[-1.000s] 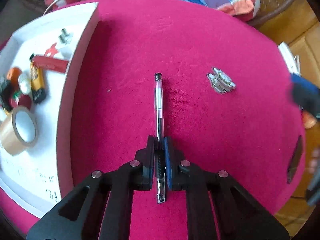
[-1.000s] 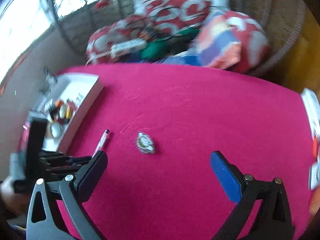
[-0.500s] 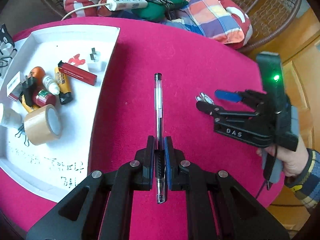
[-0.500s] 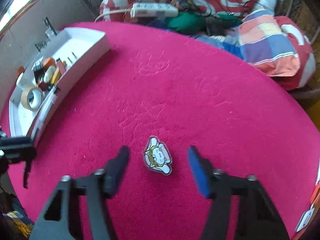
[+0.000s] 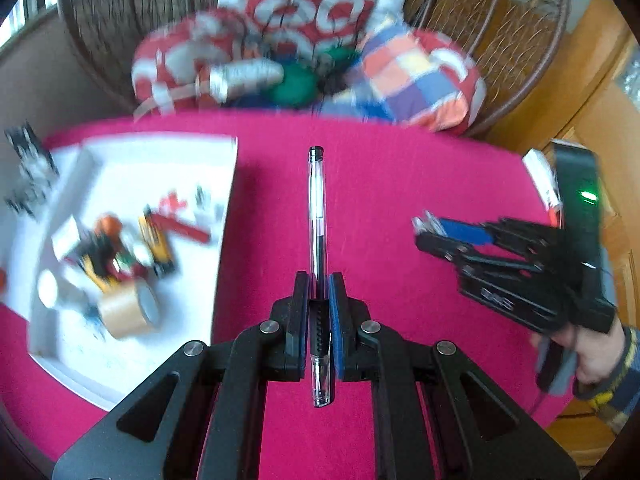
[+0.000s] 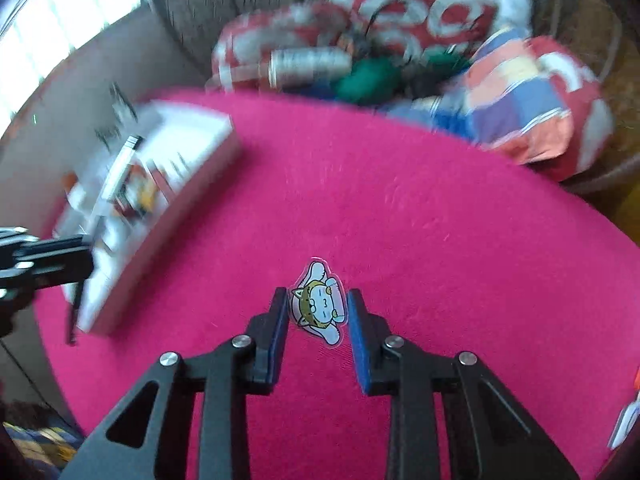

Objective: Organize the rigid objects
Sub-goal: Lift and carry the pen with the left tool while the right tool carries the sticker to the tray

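Lifted since before, left claw pinches the pen; right claw closing around cat charm; tray contents blurred.

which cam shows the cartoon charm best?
Right wrist view. The cartoon charm sits centred between the right gripper fingers, which are closing around it, print readable. In the left wrist view it is only a small blurred silvery bit at that gripper's tips, mostly hidden.

Honestly nothing readable here: the lettering on the right gripper body and the writing on the white tray are blurred.
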{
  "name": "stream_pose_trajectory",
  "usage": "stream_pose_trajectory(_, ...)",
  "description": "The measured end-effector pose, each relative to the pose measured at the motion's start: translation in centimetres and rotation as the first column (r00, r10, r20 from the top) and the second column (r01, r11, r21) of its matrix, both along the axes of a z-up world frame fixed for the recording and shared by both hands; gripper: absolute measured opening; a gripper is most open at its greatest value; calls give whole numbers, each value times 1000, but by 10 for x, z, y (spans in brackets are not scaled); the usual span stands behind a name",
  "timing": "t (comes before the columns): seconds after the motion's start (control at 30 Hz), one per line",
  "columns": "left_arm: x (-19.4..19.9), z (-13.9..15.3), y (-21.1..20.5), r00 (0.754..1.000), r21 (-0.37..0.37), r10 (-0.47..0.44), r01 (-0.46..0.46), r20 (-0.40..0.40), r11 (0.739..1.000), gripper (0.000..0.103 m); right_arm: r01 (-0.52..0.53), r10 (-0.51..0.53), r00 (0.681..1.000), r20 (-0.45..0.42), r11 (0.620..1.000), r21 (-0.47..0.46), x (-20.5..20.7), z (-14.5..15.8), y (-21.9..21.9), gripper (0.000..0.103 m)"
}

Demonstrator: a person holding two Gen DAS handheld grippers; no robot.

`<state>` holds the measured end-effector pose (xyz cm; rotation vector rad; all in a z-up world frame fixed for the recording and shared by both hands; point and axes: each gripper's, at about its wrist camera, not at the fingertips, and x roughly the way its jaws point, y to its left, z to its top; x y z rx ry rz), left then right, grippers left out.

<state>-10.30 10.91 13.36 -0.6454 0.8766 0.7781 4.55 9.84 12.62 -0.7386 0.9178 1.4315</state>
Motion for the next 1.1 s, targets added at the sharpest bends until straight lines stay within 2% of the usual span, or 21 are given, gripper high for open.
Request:
stream_pose_trajectory(0.1, 1, 37, -1, 999, 108, -8, 4, 43, 994, 9, 34, -29, 999, -43, 991, 128, -1, 49, -18, 28)
stream_pose_trajectory(0.2, 0, 73, -2, 998, 214, -22, 10, 55, 977, 9, 61, -45, 997, -66, 965, 255, -5, 98, -34, 28)
stream_pose_trajectory(0.37, -12, 120, 2, 994, 299, -46, 16, 94, 954, 9, 105, -71, 993, -94, 891, 441, -17, 171, -50, 28)
stream_pose_trajectory(0.5, -28, 143, 5, 991, 336, -65, 23, 116, 942, 9, 116, -76, 993, -94, 818, 563, -33, 221, -67, 28)
stream_pose_trajectory(0.67, -51, 166, 9, 986, 380, -72, 9, 151, 925, 9, 112, -73, 994, -86, 753, 649, -56, 257, -77, 28)
stream_pose_trajectory(0.8, -73, 183, 12, 984, 436, -69, -11, 166, 900, 9, 114, -73, 993, -89, 724, 680, -71, 268, -76, 28)
stream_pose_trajectory(1.1, -120, 197, 29, 982, 480, -27, -67, 187, 875, 9, 112, -54, 993, -106, 732, 672, -98, 262, -55, 28)
